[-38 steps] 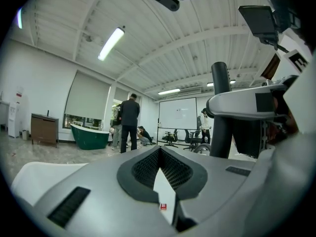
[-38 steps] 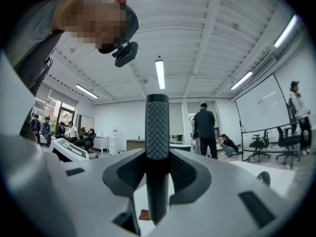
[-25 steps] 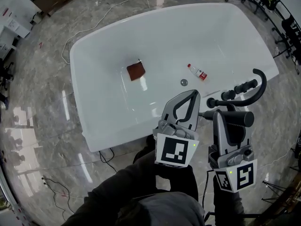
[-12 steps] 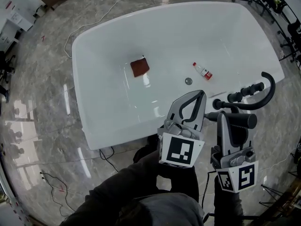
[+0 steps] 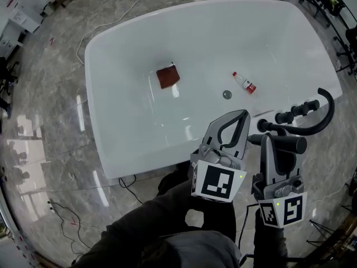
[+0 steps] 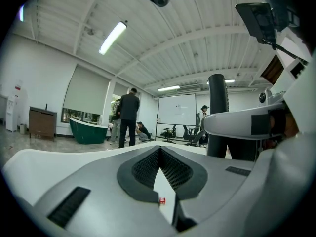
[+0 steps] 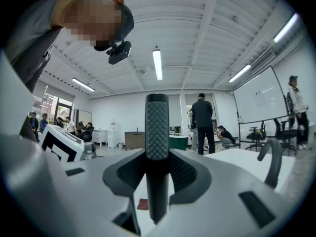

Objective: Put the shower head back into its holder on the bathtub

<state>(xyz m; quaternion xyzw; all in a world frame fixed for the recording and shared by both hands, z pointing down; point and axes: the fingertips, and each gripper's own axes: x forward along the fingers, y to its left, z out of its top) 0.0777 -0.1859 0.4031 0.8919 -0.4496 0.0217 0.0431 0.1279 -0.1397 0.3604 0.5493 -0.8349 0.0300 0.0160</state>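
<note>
Shower head held at the near rim of the white bathtub (image 5: 122, 105).
A brown cloth (image 5: 168, 76) and a small bottle (image 5: 244, 83) are seen on the tub floor. The fingers of the left gripper (image 5: 241, 118) are pressed together, empty; those of the right gripper (image 5: 267, 140) are clamped on the black shower head (image 5: 284, 144), near the curved black faucet (image 5: 327, 115).

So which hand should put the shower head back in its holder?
Right. The right gripper is shut on the black shower head, beside the faucet fittings on the bathtub rim; the left gripper is shut and empty.
</note>
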